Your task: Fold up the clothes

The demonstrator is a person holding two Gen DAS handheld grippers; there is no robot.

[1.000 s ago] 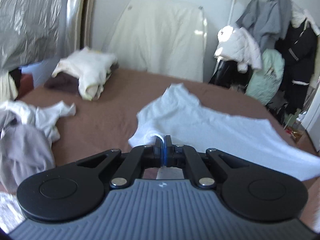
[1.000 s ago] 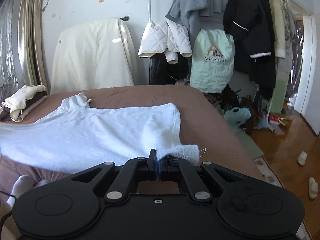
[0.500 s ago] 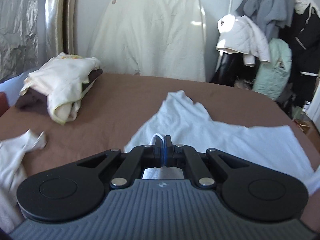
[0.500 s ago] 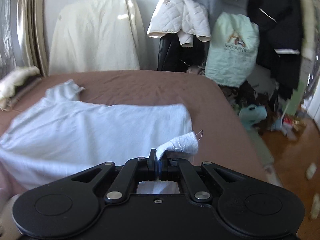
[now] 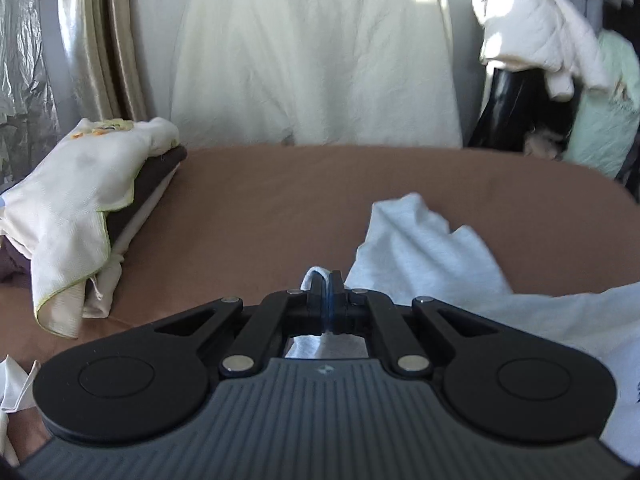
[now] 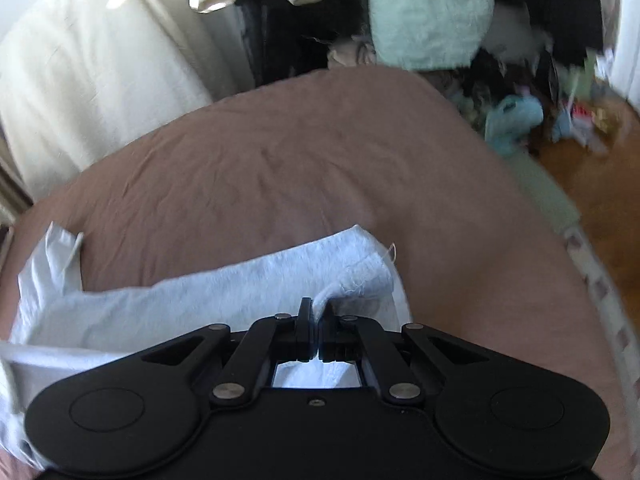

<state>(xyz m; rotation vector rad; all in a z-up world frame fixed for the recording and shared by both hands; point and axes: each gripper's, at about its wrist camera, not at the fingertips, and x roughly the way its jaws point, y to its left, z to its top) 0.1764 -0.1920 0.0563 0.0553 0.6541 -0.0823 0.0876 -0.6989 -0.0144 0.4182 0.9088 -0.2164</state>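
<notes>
A white T-shirt [image 5: 424,252] lies across the brown bed [image 5: 280,208]. My left gripper [image 5: 326,280] is shut on one edge of it, and a small loop of cloth pokes out above the jaws. My right gripper [image 6: 318,310] is shut on another edge of the same white T-shirt [image 6: 224,292], whose frayed corner bunches just past the fingertips. One sleeve [image 6: 52,256] sticks out at the far left of the right wrist view. Most of the shirt's body is hidden under both grippers.
A stack of folded clothes [image 5: 80,184] sits at the bed's left side, with a cream cloth [image 5: 316,52] hung behind the bed. More white clothing [image 5: 16,380] lies at the near left. Hanging coats and a mint bag [image 6: 428,12] crowd the right, above a cluttered wooden floor [image 6: 588,172].
Both grippers have carried the shirt's near edge forward toward the far side of the bed. The shirt now looks much shorter front to back. The right view has tilted downward.
</notes>
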